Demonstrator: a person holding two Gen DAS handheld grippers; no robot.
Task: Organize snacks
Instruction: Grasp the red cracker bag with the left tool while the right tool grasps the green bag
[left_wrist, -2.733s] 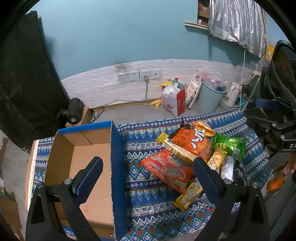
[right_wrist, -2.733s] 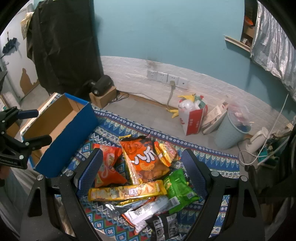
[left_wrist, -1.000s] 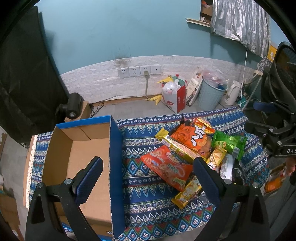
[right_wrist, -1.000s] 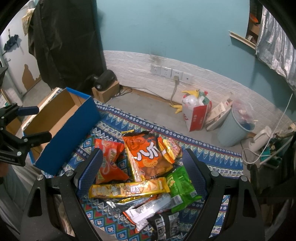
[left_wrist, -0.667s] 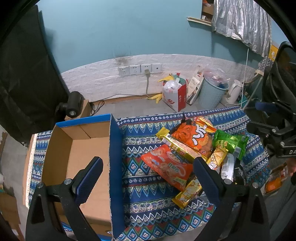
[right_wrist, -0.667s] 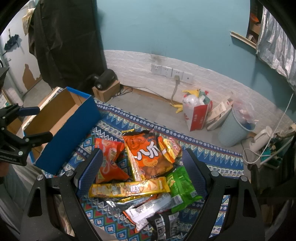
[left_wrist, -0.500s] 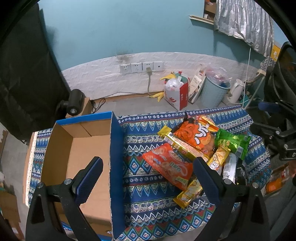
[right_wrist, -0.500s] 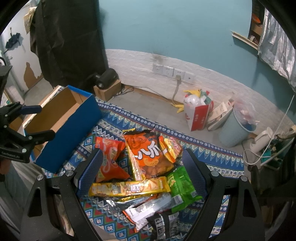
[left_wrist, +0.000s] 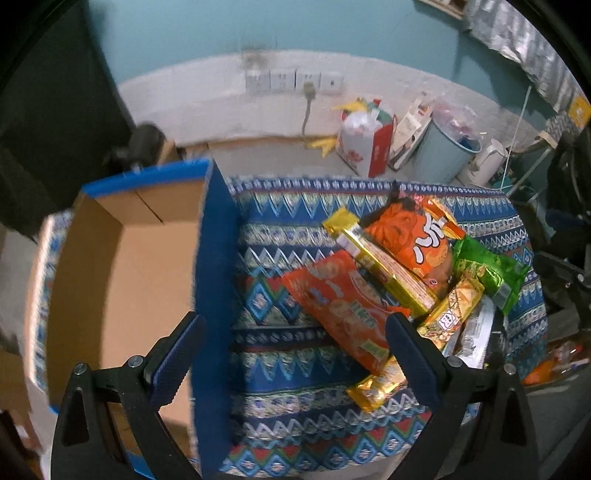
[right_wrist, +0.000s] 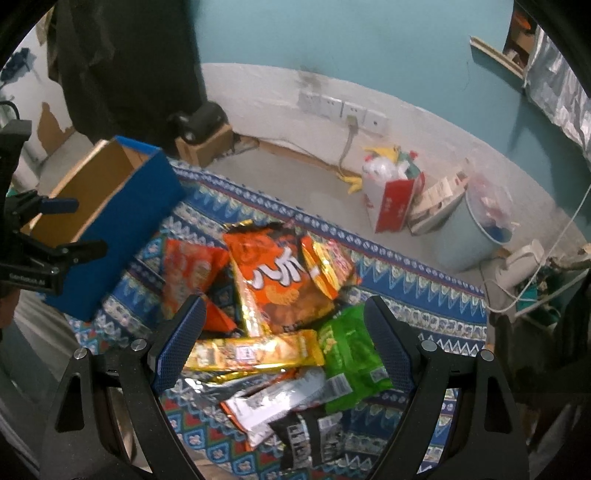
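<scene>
A tabletop is covered by a blue patterned cloth, backed by a teal wall with white sockets. A snack pile is heaped on the cloth, just right of an open blue cardboard box. The fingers of the left gripper and the right gripper are spread, with nothing held. Only in the left wrist view is the box floor seen, seemingly bare; only in the right wrist view are silver and black packets at the pile's near edge shown clearly.
</scene>
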